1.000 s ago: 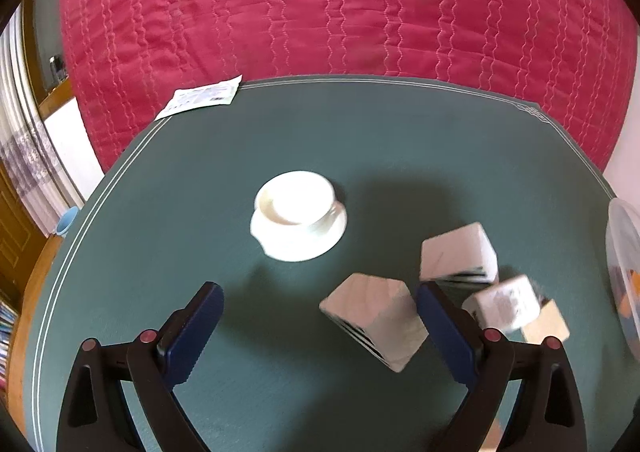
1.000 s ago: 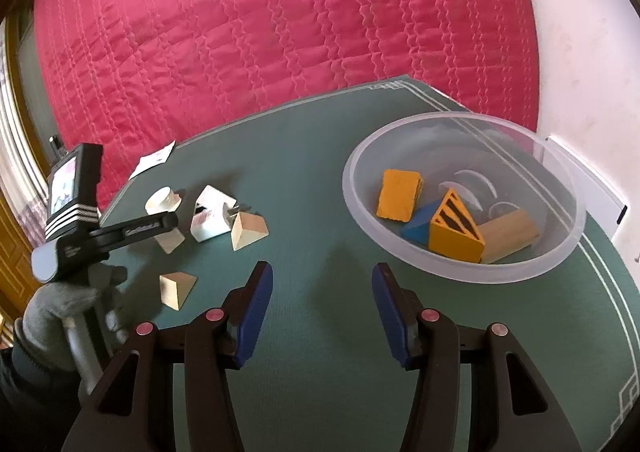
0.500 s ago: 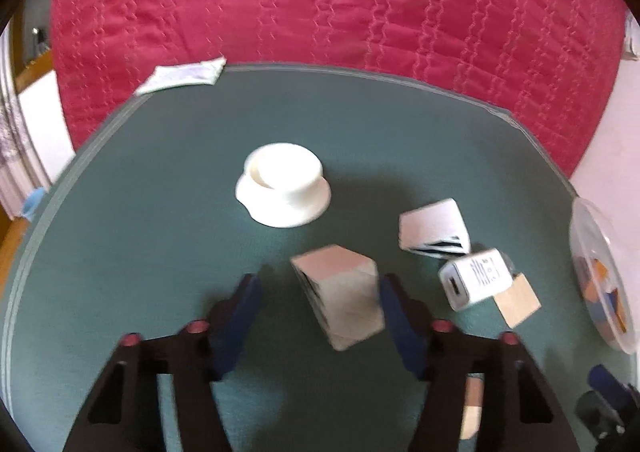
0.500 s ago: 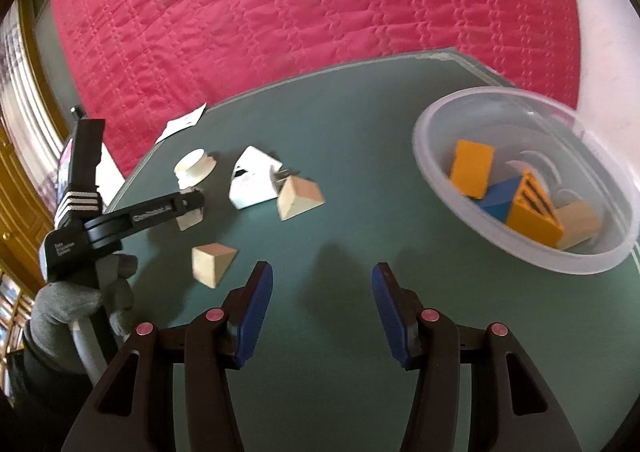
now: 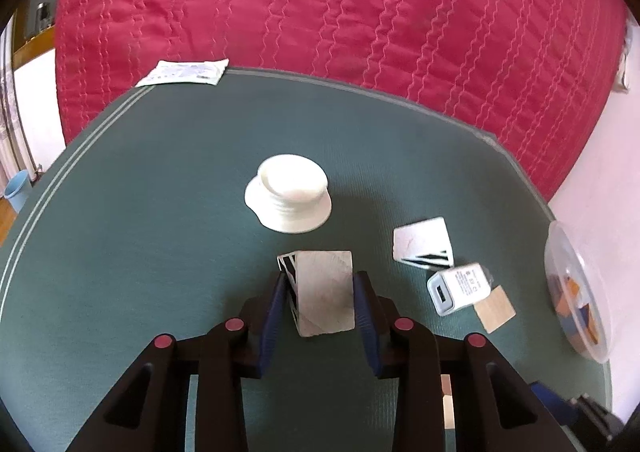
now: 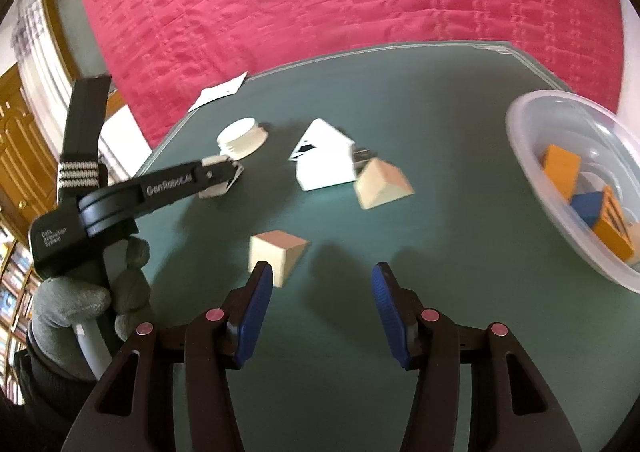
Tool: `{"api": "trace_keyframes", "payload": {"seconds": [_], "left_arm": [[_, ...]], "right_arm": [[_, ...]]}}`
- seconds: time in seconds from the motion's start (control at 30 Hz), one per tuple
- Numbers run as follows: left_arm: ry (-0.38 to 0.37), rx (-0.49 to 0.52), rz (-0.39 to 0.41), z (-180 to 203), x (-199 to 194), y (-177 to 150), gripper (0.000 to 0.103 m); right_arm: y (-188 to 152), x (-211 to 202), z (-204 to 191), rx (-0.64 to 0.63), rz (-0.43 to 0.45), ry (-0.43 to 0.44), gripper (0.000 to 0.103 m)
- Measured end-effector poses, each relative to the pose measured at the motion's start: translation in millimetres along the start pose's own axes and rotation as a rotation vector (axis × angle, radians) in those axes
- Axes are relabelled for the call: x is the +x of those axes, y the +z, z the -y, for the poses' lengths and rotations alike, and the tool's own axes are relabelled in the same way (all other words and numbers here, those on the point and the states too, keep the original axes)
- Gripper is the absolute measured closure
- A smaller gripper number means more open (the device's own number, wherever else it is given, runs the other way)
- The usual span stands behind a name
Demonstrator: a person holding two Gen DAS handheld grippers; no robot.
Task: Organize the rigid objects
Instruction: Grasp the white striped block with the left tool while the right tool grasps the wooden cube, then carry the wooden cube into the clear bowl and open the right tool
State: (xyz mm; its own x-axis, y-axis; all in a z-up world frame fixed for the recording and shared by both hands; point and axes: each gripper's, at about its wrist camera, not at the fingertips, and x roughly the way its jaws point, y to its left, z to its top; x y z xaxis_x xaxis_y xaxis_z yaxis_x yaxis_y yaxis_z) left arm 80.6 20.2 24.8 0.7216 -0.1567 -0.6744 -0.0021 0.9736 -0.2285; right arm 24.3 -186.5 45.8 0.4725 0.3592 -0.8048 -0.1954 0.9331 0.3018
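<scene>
Left wrist view puts your left gripper point(image 5: 320, 292) closed on the pale wooden block point(image 5: 325, 298) mid-mat point(image 5: 120, 252). Your right gripper point(image 6: 322, 292) hangs wide open and empty, while several blocks, perhaps four, already sit in the clear bowl point(image 6: 532, 156) at the right edge; the wedge point(image 6: 276, 256), white prism point(image 6: 326, 160) and lid point(image 6: 242, 138) remain out.

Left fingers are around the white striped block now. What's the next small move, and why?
Probably lift it straight up. The left gripper looks shut on the white block, pads against both sides, and the block still seems to sit on the green mat. The clear bowl with other blocks lies to the right.
</scene>
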Motion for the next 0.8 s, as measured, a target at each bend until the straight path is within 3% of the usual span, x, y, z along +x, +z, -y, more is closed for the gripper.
{"api": "trace_keyframes", "payload": {"seconds": [0.3,0.5,0.7,0.8], "left_arm": [[0.033,-0.023,0.032,-7.2,-6.5,2.8,0.067],[0.041,-0.037,0.036,-11.5,-8.4,4.0,0.067],[0.04,-0.042,0.034,-12.4,-8.7,4.1,0.067],[0.039,-0.044,0.033,-12.8,-8.9,3.5,0.067]], "right_arm": [[9.4,25.0,-22.8,-0.015,-0.049,0.057,0.05],[16.1,40.2,-37.2,-0.05,-0.055,0.024,0.051],[14.6,42.5,-44.1,-0.104,-0.029,-0.061,0.069],[12.4,39.0,-41.2,-0.1,-0.023,-0.063,0.069]]}}
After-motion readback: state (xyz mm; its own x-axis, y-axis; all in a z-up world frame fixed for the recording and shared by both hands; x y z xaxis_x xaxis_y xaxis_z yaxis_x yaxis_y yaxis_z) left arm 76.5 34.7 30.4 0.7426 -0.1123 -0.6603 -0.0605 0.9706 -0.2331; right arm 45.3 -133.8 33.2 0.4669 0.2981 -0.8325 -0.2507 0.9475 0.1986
